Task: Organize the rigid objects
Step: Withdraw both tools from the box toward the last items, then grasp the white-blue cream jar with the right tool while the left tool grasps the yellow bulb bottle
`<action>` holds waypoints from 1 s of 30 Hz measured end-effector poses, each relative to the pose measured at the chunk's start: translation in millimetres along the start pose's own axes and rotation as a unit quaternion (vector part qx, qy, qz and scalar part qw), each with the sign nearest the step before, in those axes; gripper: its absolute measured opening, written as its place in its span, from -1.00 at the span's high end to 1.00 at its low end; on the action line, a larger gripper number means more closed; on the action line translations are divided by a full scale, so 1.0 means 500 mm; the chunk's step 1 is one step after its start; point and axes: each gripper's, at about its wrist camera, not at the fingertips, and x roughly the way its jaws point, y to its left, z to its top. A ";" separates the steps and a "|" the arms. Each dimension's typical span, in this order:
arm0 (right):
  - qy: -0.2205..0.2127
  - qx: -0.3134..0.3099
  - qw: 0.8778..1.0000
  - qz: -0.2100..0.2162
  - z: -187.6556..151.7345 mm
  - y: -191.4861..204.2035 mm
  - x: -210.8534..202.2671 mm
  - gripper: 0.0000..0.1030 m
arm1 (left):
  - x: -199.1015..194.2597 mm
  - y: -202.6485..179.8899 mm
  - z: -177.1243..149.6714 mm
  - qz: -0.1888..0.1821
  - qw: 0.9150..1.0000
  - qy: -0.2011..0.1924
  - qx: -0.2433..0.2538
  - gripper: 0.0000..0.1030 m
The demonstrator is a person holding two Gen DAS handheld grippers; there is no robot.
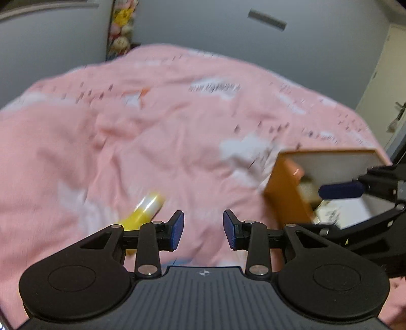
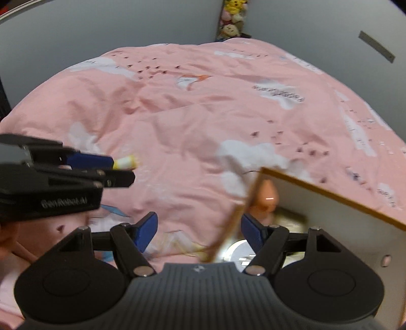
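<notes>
A yellow tube (image 1: 144,213) lies on the pink bedspread, just left of my left gripper (image 1: 203,228), which is open and empty above the cloth. An orange box (image 1: 286,193) with a white inside stands at the right and holds several small items, among them a peach-coloured one (image 2: 266,198). My right gripper (image 2: 198,231) is open, its jaws astride the box's left wall (image 2: 233,218), one inside and one outside. It shows in the left wrist view (image 1: 355,193) over the box. The left gripper (image 2: 101,165) shows in the right wrist view beside the tube (image 2: 125,162).
The pink bedspread (image 2: 203,114) with white cloud prints covers the whole bed. Grey walls stand behind it, with plush toys (image 2: 232,17) in the far corner. A door with a handle (image 1: 398,111) is at the far right.
</notes>
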 end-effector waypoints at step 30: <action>0.117 0.026 0.987 0.104 -0.053 0.113 0.188 0.07 | 0.048 0.107 -0.046 -0.002 0.994 0.102 -0.049 0.75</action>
